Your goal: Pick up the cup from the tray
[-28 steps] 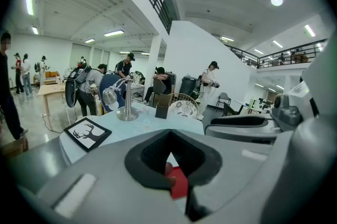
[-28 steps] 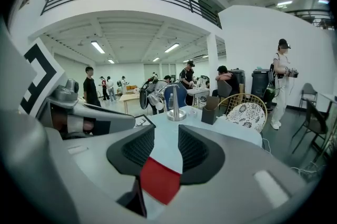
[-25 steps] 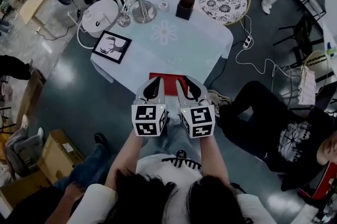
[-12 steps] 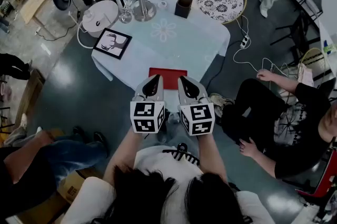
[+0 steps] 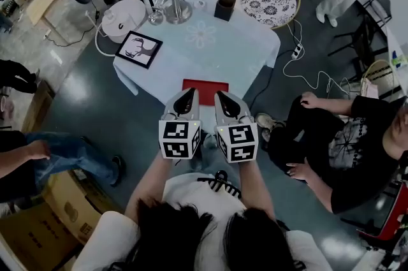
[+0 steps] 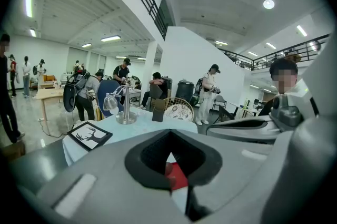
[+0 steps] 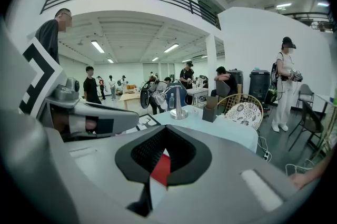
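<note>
Your head camera looks steeply down from high above the left hand-held gripper (image 5: 189, 93) and right hand-held gripper (image 5: 220, 96). Each gripper camera rides close behind its own jaws, facing level and forward. All three views share the counter (image 5: 223, 53) and red tray (image 5: 204, 85) just ahead of the tips.

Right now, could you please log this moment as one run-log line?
stage: pre-grasp | left gripper: shut, empty | right gripper: shut, empty | red tray: on table, ahead | cup: not visible
</note>
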`<state>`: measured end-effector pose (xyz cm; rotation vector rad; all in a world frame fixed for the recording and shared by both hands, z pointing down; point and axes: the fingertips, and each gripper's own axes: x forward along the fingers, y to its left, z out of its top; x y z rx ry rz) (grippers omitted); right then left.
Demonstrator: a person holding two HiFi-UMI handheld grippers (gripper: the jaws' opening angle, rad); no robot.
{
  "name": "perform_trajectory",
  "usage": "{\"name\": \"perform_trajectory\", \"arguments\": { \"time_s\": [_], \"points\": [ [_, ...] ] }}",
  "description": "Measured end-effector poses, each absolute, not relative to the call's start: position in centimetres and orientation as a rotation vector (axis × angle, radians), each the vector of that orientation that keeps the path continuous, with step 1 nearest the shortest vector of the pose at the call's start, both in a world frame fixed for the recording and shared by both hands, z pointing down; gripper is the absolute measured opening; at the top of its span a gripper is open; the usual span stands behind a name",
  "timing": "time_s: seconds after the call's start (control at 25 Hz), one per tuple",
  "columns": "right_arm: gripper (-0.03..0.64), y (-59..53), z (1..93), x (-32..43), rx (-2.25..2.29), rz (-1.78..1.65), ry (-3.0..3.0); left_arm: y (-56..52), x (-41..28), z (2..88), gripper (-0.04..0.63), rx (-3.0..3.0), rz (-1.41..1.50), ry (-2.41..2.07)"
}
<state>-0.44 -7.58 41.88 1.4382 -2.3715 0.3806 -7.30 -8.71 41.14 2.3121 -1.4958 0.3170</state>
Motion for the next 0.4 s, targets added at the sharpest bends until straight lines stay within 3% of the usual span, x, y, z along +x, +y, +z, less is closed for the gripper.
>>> {"name": "perform_trajectory", "arguments": {
  "time_s": [0.4],
  "points": [
    [0.02, -7.24, 42.48, -0.4, 1.425, 0.388, -2.342, -8.13, -7.34, 41.66, 0.0, 2.302, 0.334, -1.506]
  ]
}}
